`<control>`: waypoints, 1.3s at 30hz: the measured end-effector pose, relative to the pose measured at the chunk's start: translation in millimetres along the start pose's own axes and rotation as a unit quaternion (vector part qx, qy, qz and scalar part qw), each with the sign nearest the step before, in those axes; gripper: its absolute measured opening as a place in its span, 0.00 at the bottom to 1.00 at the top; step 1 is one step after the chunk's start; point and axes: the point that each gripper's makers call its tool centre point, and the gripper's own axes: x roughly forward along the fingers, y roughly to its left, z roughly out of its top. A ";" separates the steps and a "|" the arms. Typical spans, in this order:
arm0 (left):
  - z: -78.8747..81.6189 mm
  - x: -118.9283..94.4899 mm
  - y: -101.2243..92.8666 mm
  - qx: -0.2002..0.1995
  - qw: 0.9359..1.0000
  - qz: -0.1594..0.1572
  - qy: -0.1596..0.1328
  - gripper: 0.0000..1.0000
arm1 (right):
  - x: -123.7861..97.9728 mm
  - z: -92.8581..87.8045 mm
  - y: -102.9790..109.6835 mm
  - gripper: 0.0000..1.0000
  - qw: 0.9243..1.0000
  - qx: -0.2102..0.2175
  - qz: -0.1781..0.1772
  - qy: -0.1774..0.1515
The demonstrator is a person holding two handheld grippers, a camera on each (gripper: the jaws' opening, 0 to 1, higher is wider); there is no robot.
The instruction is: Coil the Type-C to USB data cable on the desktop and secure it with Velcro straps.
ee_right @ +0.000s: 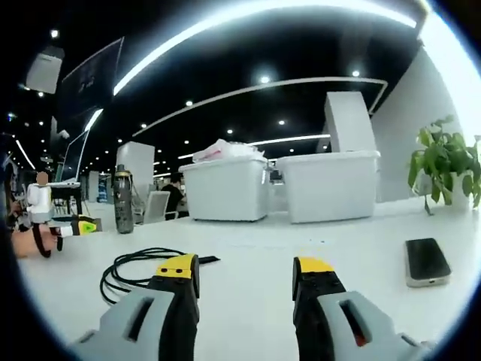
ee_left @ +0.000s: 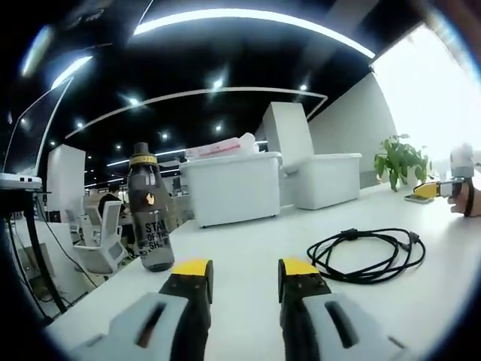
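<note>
A black data cable [ee_left: 368, 256] lies in a loose coil on the white desktop [ee_left: 248, 248], ahead and to the right of my left gripper [ee_left: 244, 272], which stands open with nothing between its yellow-tipped jaws. In the right gripper view the same cable [ee_right: 139, 267] lies ahead and to the left of my right gripper [ee_right: 244, 272], also open and empty. A short dark strip [ee_right: 207, 260] lies at the coil's right end; I cannot tell whether it is a strap. The right gripper [ee_left: 443, 189] shows at the far right of the left gripper view, the left gripper [ee_right: 79, 226] at the far left of the right one.
A dark water bottle [ee_left: 148, 210] stands on the desk's left part. Two white storage bins [ee_left: 233, 184] [ee_left: 327, 179] sit at the back. A potted plant [ee_right: 447, 169] and a dark phone [ee_right: 426, 261] are on the right. Office chairs [ee_left: 101, 237] stand beyond the desk edge.
</note>
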 end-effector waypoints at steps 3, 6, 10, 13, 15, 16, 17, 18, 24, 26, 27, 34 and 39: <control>-0.2 -0.6 -2.1 0.001 1.000 -0.002 0.001 0.36 | -0.6 1.0 0.3 0.49 1.000 -0.006 0.000 -0.002; -1.1 -0.8 -4.7 0.007 1.000 -0.005 0.003 0.36 | 0.2 1.1 0.3 0.49 1.000 -0.008 0.001 -0.002; -2.3 -0.8 -9.4 0.022 1.000 -0.011 0.008 0.36 | -0.2 0.5 -0.6 0.49 1.000 -0.006 -0.001 0.000; -3.1 -1.4 -11.9 0.028 0.999 -0.014 0.010 0.36 | -0.3 0.4 -0.8 0.49 1.000 -0.004 -0.001 0.000; -2.8 -0.2 -12.2 0.029 0.999 -0.016 0.010 0.36 | -0.3 0.5 -0.9 0.49 1.000 -0.006 -0.002 0.000; -2.8 0.3 -12.4 0.029 0.999 -0.018 0.010 0.36 | -0.2 0.3 -0.6 0.49 1.000 -0.006 -0.001 0.001; -2.9 0.5 -12.7 0.030 0.999 -0.019 0.010 0.36 | -0.2 0.4 -0.4 0.49 1.000 -0.006 0.000 0.001; -2.8 0.7 -12.9 0.030 0.999 -0.019 0.011 0.36 | -0.3 0.5 -0.3 0.49 1.000 -0.007 -0.001 0.000; -3.4 1.5 -12.0 0.031 0.999 -0.018 0.012 0.36 | -1.0 0.2 0.1 0.49 1.000 -0.006 -0.001 0.001; -3.7 1.5 -11.8 0.030 0.999 -0.018 0.013 0.36 | -1.1 0.1 0.4 0.49 1.000 -0.006 0.000 0.001; -4.1 1.6 -11.8 0.031 0.999 -0.018 0.013 0.36 | -1.2 -0.1 0.6 0.49 1.000 -0.006 0.000 0.001; -4.7 2.7 -12.4 0.034 0.999 -0.020 0.015 0.36 | -0.7 -0.9 0.6 0.49 1.000 -0.002 0.002 0.002; -4.7 3.7 -11.3 0.034 0.999 -0.019 0.016 0.36 | -0.5 -1.4 0.4 0.49 1.000 -0.004 0.001 0.004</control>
